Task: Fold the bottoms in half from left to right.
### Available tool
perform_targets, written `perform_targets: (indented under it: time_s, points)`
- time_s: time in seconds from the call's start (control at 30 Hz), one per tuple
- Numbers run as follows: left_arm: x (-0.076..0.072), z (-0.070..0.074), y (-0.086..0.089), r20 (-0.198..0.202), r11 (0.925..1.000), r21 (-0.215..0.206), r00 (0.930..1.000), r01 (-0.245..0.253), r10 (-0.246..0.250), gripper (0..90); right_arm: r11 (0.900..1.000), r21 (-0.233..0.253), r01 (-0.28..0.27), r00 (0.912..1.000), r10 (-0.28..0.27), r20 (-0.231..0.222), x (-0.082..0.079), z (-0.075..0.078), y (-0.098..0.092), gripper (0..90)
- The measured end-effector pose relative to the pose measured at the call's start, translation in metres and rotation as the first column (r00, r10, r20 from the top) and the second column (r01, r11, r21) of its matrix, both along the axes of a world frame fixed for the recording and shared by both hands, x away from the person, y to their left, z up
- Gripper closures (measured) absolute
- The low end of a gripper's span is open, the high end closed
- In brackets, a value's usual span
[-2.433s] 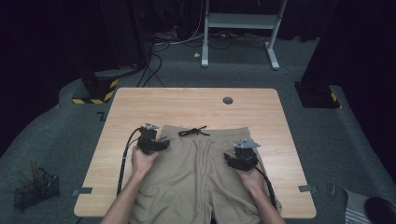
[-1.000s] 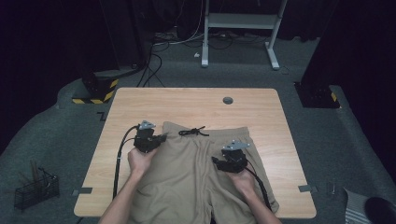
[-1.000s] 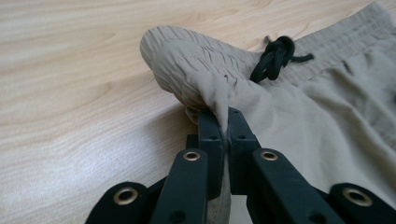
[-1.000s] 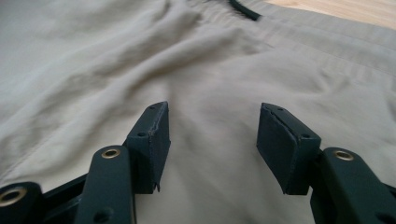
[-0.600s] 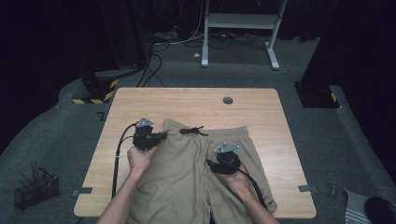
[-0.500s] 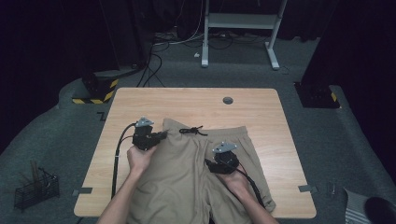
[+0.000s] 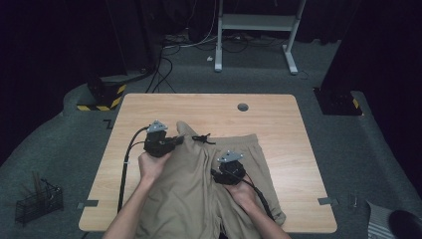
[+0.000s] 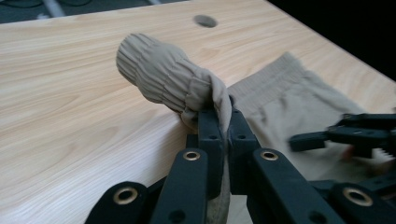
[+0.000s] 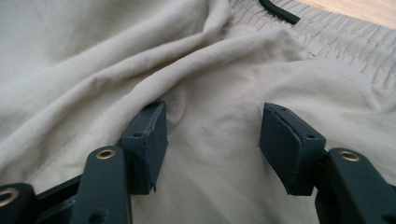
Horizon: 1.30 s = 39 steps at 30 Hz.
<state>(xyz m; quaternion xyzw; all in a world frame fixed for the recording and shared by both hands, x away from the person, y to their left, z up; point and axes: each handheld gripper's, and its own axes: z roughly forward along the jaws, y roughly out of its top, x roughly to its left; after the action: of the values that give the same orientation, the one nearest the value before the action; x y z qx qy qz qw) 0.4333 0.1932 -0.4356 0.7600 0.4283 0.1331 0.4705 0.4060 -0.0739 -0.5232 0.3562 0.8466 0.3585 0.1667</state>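
Left claw [image 8: 219,123] is clenched on the ribbed waistband corner of the tan shorts [image 7: 199,189], lifting that bunched corner just above the wooden bench [image 7: 149,107]; in the high view this claw [image 7: 171,142] sits at the shorts' upper left edge, cable trailing back along the left hand [image 7: 152,167]. Shorts lie spread on the near half of the bench, black drawstring [image 7: 201,139] at the waistband between the two claws. Right claw [image 9: 212,133] is released, jaws spread and resting on wrinkled fabric near the middle of the shorts, right hand [image 7: 241,186] behind it.
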Motion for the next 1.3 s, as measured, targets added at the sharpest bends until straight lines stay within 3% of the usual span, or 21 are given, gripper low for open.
perform_targets:
  time_s: [0.17,0.33,0.4,0.53,0.67,0.83,1.03,1.13,1.17,1.3]
  points:
    - [0.001,-0.001,-0.005,0.005,0.9999,-0.004,0.9999,0.010,-0.010,87.2,1.000,-0.007,-0.016,0.9999,0.016,-0.004,-0.002,0.002,0.000,41.9]
    - [0.001,0.000,-0.001,0.003,1.0000,-0.006,1.0000,0.001,-0.001,87.2,0.999,0.045,-0.023,0.9997,0.023,0.002,-0.009,0.015,-0.013,41.7]
    - [0.001,0.000,0.000,0.006,0.9999,-0.011,1.0000,0.001,-0.001,87.2,0.998,0.040,-0.038,0.9993,0.038,-0.002,-0.011,0.015,-0.013,41.2]
    - [0.002,0.000,0.000,0.008,0.9997,-0.023,1.0000,0.002,-0.002,87.1,0.998,-0.013,-0.066,0.9977,0.065,-0.020,-0.011,0.003,-0.001,39.6]
    - [0.006,0.001,0.003,-0.002,0.9988,-0.048,1.0000,-0.006,0.006,87.1,0.998,-0.007,-0.068,0.9977,0.068,-0.007,-0.010,0.001,0.008,40.6]
    - [0.012,0.013,-0.002,0.010,0.9980,-0.062,0.9999,0.012,-0.011,87.2,0.999,0.007,-0.053,0.9986,0.053,0.004,-0.007,-0.001,0.025,40.6]
    - [0.019,0.020,-0.015,0.009,0.9985,-0.045,0.9995,0.031,-0.030,87.1,0.996,0.008,-0.086,0.9963,0.086,-0.001,-0.005,-0.001,0.052,41.6]
    - [0.020,0.020,-0.018,0.010,0.9989,-0.028,0.9992,0.038,-0.038,87.0,0.995,0.022,-0.099,0.9951,0.099,0.006,-0.009,0.005,0.048,41.7]
    - [0.021,0.019,-0.019,0.009,0.9987,-0.031,0.9992,0.040,-0.040,87.0,0.994,0.032,-0.100,0.9937,0.098,0.053,-0.017,0.017,0.034,42.4]
    - [0.022,0.017,-0.023,0.011,0.9984,-0.034,0.9989,0.046,-0.046,86.9,0.997,0.012,-0.075,0.9941,0.074,0.080,-0.019,0.030,0.007,42.3]
